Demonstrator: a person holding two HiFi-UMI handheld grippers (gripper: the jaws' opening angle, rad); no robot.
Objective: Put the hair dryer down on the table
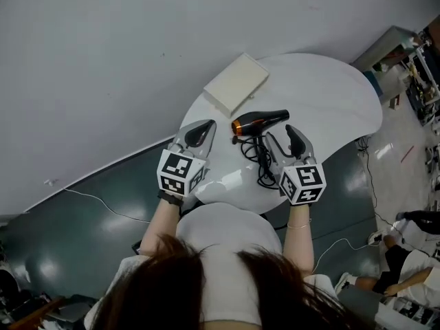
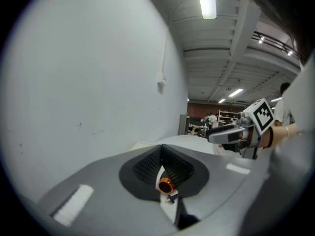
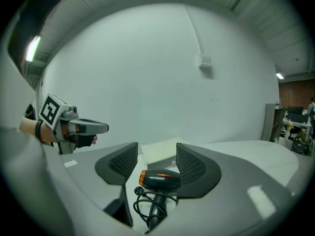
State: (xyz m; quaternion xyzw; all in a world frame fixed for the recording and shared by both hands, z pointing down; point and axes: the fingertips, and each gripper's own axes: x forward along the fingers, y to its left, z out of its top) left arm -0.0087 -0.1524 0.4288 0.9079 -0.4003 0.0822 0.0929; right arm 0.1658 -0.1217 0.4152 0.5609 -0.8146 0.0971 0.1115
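The black hair dryer (image 1: 261, 121) with an orange nozzle lies on its side on the white round table (image 1: 337, 98), its cord (image 1: 258, 162) coiled in front of it. My right gripper (image 1: 280, 134) is open just behind the dryer's handle and grips nothing. In the right gripper view the hair dryer (image 3: 160, 179) rests between and just past the spread jaws of the right gripper (image 3: 156, 152). My left gripper (image 1: 205, 126) hovers left of the dryer, shut and empty. In the left gripper view the orange nozzle (image 2: 166, 185) shows below the closed tips of the left gripper (image 2: 161, 150).
A flat white box (image 1: 236, 83) lies at the table's far side near the wall. The table's front edge is close to my body. A seated person (image 1: 412, 243) and shelving are off to the right across the grey floor.
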